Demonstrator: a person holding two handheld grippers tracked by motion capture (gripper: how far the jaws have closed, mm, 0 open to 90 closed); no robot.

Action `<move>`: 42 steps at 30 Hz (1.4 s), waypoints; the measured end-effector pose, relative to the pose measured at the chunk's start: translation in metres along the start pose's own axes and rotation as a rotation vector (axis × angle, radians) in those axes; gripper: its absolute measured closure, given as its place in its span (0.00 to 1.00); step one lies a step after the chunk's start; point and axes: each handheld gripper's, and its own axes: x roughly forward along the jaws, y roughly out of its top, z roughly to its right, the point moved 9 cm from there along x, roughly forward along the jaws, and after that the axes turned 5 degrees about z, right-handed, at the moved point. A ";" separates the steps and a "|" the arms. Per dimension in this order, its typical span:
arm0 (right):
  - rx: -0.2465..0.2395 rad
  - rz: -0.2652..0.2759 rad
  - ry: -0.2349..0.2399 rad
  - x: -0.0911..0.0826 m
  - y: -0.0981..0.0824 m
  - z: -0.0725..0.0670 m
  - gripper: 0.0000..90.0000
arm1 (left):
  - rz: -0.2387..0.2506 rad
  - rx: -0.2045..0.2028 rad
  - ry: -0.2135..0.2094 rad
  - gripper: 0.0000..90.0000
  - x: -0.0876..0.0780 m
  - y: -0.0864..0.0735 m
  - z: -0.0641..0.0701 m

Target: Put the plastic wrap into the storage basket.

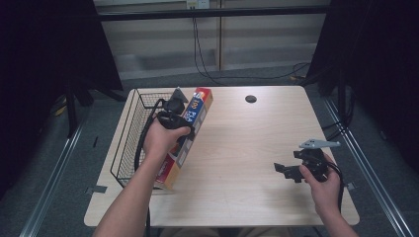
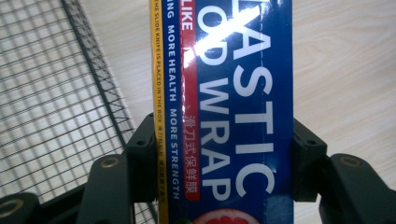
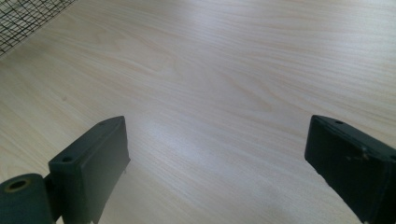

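Your right gripper [image 3: 219, 154] over bare table [image 3: 224, 70]
Your jaws stand wide apart with nothing between them; a corner of the wire basket [image 3: 25, 16] sits far left.

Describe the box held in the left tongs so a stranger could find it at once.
On the wooden table, look beside the black wire basket at its left edge. There the left tongs clamp a long, narrow plastic wrap box: glossy blue with white lettering and a yellow edge.
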 end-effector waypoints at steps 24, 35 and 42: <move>0.000 -0.005 0.007 0.001 0.000 -0.002 0.07 | 0.029 -0.076 0.079 0.47 -0.019 -0.002 -0.037; -0.002 -0.001 0.004 0.000 0.000 -0.002 0.07 | 0.028 -0.119 0.095 0.47 -0.019 -0.005 -0.049; -0.001 -0.002 0.001 0.000 -0.001 -0.002 0.07 | 0.032 -0.143 0.106 0.47 -0.018 -0.007 -0.058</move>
